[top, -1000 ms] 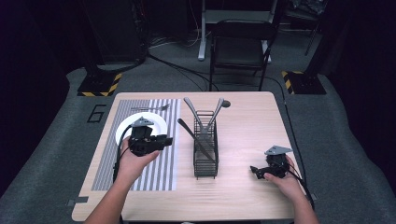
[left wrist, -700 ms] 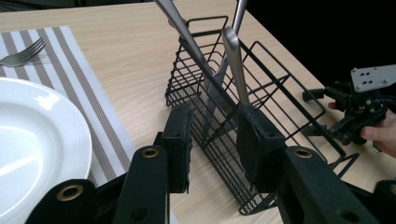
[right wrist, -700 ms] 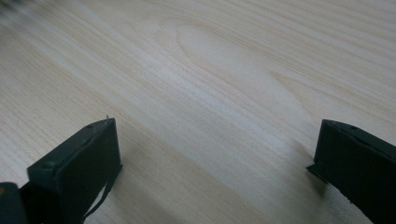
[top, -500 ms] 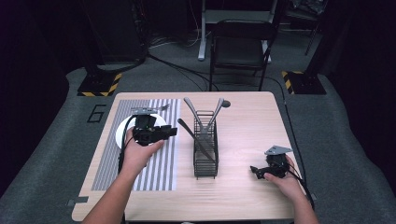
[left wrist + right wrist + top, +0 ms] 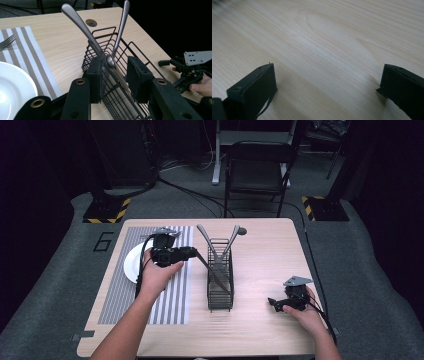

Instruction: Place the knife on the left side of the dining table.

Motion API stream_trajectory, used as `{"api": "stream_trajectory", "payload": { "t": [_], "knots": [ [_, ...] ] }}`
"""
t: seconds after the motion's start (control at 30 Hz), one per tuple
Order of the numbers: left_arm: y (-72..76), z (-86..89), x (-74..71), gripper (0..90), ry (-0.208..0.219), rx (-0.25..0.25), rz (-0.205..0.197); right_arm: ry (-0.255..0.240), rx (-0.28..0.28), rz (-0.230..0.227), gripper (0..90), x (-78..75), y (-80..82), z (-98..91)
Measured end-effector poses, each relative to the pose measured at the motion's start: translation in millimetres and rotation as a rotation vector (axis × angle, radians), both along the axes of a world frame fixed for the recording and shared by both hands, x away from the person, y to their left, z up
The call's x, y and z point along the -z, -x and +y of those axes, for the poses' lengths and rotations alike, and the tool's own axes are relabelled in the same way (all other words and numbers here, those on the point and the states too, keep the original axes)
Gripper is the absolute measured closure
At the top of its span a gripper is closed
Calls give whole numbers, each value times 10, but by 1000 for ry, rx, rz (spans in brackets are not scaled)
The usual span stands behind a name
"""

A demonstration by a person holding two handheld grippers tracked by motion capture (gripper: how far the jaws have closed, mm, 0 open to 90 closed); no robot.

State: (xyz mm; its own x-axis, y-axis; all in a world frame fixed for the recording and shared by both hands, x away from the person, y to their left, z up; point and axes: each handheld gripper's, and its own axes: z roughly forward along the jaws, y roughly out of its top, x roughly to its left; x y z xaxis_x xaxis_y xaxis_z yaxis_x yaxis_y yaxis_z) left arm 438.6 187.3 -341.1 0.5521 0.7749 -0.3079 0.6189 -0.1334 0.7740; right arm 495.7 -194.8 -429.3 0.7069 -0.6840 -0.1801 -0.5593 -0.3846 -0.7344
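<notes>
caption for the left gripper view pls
Left claw open around a knife handle at a black wire caddy, beside a white plate.

Left gripper [image 5: 192, 253] moved from plate [image 5: 131, 265] toward caddy [image 5: 220, 280].

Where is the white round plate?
High view: the white round plate lies at the table's left on the grey striped placemat, beside the left tongs.

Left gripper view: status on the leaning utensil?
Left gripper open, straddling leaning utensil handle, not clamped. Right gripper open, over table. Two more utensils close behind.
</notes>
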Motion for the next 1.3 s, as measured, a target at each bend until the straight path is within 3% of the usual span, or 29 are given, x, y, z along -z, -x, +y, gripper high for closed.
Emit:
{"api": "stream_trajectory", "payload": {
  "t": [0.4,0.8,1.03,1.3],
  "knots": [
    [-119,-94,73,704,15,-1,10,1,3,-1,0,1,-1,1],
    [-112,-105,114,770,29,-17,0,0,-1,-1,0,-1,1,3],
    [-12,-160,46,794,43,15,-15,0,-1,0,0,-1,-1,4],
    [118,-323,-75,822,50,87,-40,-1,-1,0,0,-1,0,4]
  ]
}}
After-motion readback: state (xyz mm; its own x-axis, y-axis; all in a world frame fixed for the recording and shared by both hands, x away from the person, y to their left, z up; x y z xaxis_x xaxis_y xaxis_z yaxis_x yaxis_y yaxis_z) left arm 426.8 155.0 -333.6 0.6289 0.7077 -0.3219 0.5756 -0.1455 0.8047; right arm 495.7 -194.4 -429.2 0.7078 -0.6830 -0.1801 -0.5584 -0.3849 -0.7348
